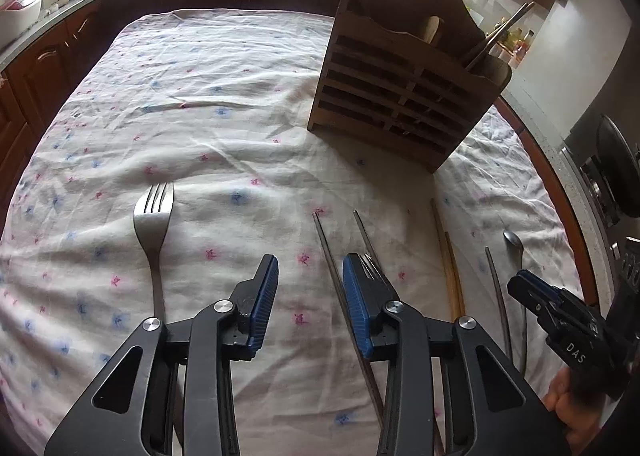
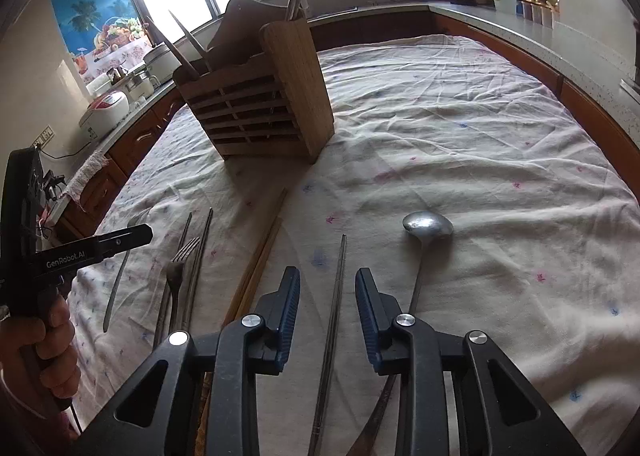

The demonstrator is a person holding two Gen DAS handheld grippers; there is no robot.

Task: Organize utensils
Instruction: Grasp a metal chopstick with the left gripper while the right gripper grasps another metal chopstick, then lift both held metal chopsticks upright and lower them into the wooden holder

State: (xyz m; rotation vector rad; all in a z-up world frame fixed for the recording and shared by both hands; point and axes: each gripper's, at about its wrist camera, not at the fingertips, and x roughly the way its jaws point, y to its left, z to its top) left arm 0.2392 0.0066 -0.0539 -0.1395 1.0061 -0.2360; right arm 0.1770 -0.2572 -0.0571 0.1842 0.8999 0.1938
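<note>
The left tool [image 1: 310,276] hangs low over the bench with its blue pads apart and nothing pinched. A thin metal chopstick [image 1: 340,284] runs under the gap near the right pad, and a second one [image 1: 362,230] shows past that pad's tip at 1 o'clock. The fork [image 1: 154,223] lies on the cloth at 10 o'clock from the tool, well clear of it.

The right tool [image 2: 327,288] is likewise parted and empty. A single metal chopstick [image 2: 339,288] lies straight down the gap between its pads, which, as far as I can tell, do not yet press on it. The spoon [image 2: 427,224] lies just to the right, its bowl at 1 o'clock, and a pair of wooden chopsticks [image 2: 262,252] lies to the left at 10 o'clock.

Farther out at 12 o'clock stands the wooden slatted holder [image 2: 264,111] on the flowered cloth [image 2: 460,127]. It already holds some utensils: two metal sticks rise from its tall back compartment, and some pointed wooden pieces lean out of the left side. What else sits inside cannot be seen.

I judge the task partly done: some pieces are stowed, while the fork, spoon and several chopsticks lie loose in a row near the tools.
</note>
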